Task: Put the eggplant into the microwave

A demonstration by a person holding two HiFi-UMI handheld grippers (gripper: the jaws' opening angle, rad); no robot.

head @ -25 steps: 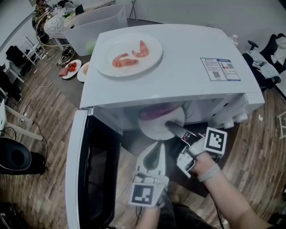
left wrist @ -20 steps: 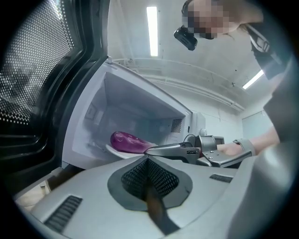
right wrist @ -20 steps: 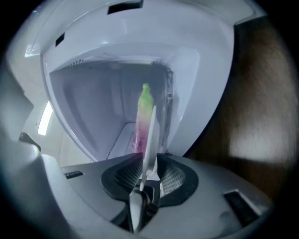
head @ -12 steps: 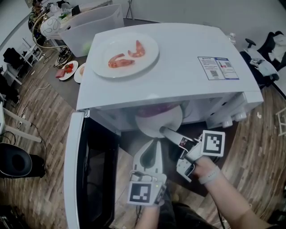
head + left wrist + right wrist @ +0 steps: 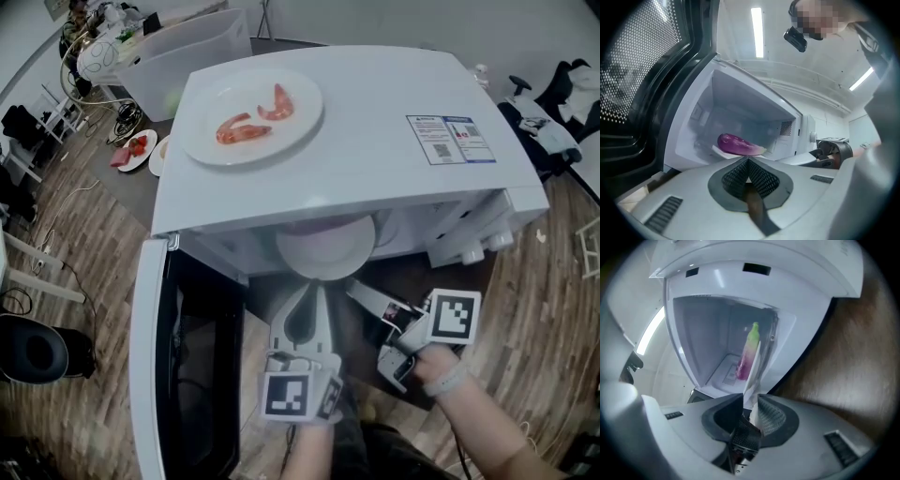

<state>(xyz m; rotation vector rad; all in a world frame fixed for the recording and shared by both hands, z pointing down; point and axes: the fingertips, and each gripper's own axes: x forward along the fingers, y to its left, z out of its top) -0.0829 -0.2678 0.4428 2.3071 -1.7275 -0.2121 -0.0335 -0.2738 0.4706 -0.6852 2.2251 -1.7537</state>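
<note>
The purple eggplant lies on a white plate inside the open microwave. In the right gripper view the eggplant shows beyond the plate, which is seen edge-on. My right gripper is just in front of the plate's rim. Its jaws have just opened wide, then closed a little. The rim still reaches between them without being pinched. My left gripper points level at the cavity, shut and empty, with its tips meeting below the plate's front edge.
The microwave door hangs open at the left, close to my left gripper. A plate of shrimp sits on top of the microwave. A clear plastic bin and small food plates stand beyond, at the back left.
My right gripper let go of the plate's rim and drew back a little toward me. The plate with the eggplant stays inside the cavity. My left gripper has hardly moved.
</note>
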